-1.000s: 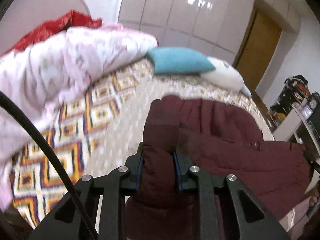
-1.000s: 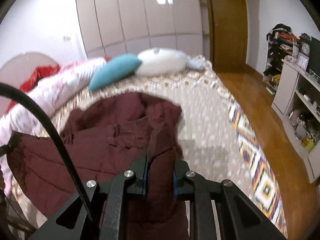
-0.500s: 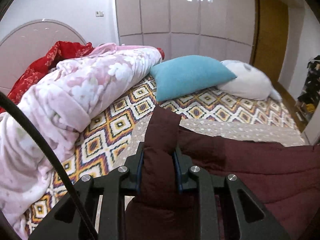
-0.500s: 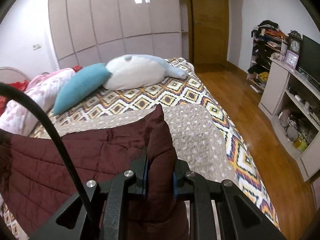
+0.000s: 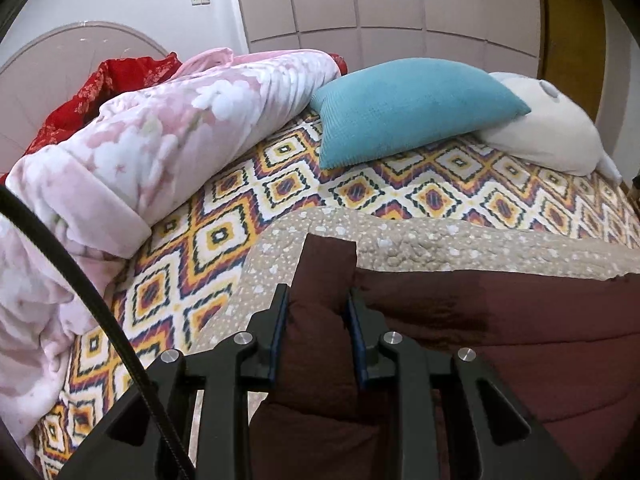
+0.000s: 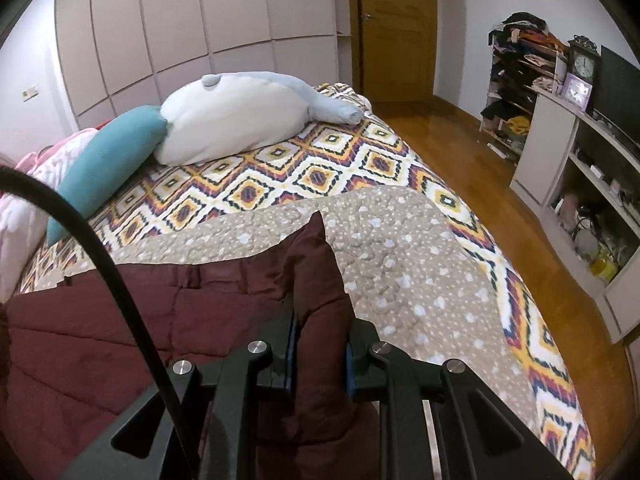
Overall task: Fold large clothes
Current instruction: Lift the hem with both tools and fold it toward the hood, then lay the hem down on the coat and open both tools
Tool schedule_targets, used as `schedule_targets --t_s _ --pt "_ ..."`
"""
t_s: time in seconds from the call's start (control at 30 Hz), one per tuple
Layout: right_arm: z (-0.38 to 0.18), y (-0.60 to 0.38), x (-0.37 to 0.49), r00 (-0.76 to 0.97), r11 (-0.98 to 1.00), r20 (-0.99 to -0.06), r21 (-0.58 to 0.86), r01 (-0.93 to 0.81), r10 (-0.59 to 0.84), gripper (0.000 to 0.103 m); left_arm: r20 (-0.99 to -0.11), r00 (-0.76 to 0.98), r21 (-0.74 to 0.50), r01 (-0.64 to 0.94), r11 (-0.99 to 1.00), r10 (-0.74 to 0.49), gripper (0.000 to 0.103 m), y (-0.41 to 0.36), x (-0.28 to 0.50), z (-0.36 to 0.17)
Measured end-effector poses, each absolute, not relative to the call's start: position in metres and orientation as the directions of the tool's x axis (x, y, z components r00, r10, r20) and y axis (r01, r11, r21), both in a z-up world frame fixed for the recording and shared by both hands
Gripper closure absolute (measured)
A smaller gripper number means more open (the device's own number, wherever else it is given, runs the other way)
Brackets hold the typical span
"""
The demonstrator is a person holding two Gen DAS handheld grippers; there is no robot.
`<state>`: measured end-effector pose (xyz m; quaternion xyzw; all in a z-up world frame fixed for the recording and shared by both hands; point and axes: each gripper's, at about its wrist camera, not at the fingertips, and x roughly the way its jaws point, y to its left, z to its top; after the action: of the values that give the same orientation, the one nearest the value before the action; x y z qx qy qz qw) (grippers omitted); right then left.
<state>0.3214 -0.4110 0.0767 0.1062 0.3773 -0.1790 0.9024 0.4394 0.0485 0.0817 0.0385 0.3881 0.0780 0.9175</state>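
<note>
Two corners of one maroon quilted garment (image 5: 500,320) are seen pinched, one per view. From the left wrist camera, the left gripper (image 5: 316,320) is shown low in the frame's centre, its fingers pressed onto a bunched corner of the maroon cloth that stands up between them. The rest of the garment is spread across the lower right of the frame, over a beige dotted blanket (image 5: 400,240). A pink floral blanket (image 5: 160,140) is heaped at the left, a red cloth (image 5: 112,84) is seen behind it at the upper left, and a teal pillow (image 5: 408,108) with a white plush (image 5: 552,132) is placed at the upper right on the patterned bedspread (image 5: 248,192).

From the right wrist camera, the right gripper (image 6: 319,340) is found at bottom centre, clamped on another raised corner of the garment (image 6: 120,320), which fills the lower left. The beige blanket (image 6: 400,260) is seen to the right of it, the teal pillow (image 6: 108,160) and plush (image 6: 240,120) at upper left, and a shelf unit (image 6: 560,152) at the right edge.
</note>
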Motion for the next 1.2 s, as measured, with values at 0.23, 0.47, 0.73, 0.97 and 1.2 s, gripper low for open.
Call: schedule_targets --t_s 0.23,0.47,0.73,0.97,1.2 --pt "0.035 -0.415 0.360 0.604 0.907 -0.757 0.035 0.419 -0.250 0.084 -0.730 0.654 0.134 -0.148 0.980 0.199 0.074 0.046 0.477 0.042" --pt "-0.004 -0.428 0.378 0.571 0.898 -0.797 0.087 0.430 -0.196 0.077 -0.793 0.586 0.057 -0.198 0.979 0.165 0.073 0.061 0.500 0.009" --pt "-0.023 -0.454 0.371 0.610 0.845 -0.790 0.279 0.456 -0.069 0.062 -0.824 0.564 -0.111 -0.258 0.960 0.056 0.053 0.087 0.501 -0.005" --pt "0.012 -0.469 0.340 0.635 0.779 -0.766 0.339 0.527 -0.096 0.036 -0.820 0.572 -0.184 -0.291 0.939 0.017 0.043 0.109 0.474 0.029" --pt "0.104 -0.473 0.289 0.667 0.808 -0.710 0.244 0.536 -0.227 0.032 -0.777 0.622 -0.098 -0.266 0.959 0.093 0.040 0.125 0.422 0.107"
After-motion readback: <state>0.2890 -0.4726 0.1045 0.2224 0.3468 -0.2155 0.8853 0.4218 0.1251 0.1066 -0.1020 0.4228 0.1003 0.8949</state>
